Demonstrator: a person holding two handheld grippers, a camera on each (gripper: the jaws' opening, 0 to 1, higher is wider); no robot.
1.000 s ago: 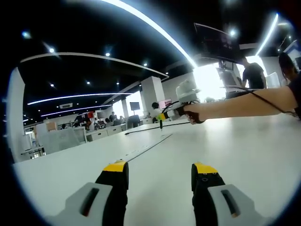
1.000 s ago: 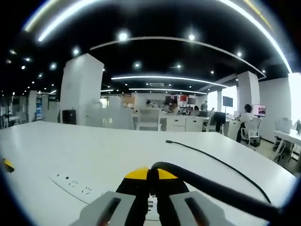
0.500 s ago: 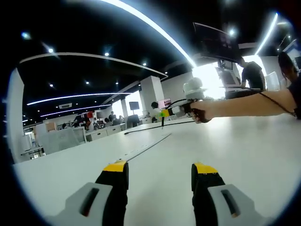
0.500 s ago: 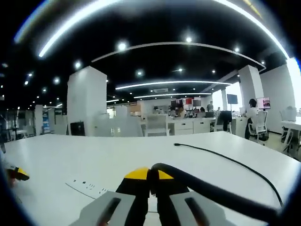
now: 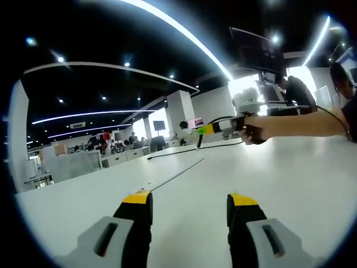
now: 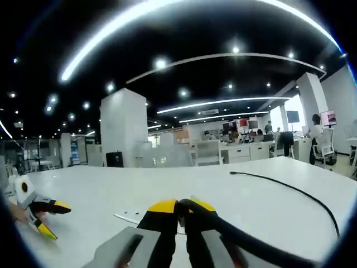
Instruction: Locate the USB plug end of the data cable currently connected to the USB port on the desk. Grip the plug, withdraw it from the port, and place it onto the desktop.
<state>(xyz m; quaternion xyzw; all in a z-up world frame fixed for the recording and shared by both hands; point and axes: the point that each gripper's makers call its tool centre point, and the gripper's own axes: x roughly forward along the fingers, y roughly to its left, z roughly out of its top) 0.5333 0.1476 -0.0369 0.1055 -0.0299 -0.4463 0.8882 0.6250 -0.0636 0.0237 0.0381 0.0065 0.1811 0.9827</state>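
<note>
In the left gripper view my left gripper stands open low over the white desk, nothing between its yellow-tipped jaws. Farther off, a hand holds my right gripper above the desk, with the black USB plug hanging from its tip, clear of the flat port strip. In the right gripper view my right gripper is shut on the plug, and the black data cable trails off to the lower right. The cable's far stretch lies on the desk. The port strip sits just beyond the jaws.
The left gripper lies at the left edge of the right gripper view. A monitor and a standing person are at the desk's far right. A white pillar and office desks with seated people stand beyond the desk.
My right gripper has risen and drawn rightward away from the port strip, carrying the plug. The left gripper has stayed put.
</note>
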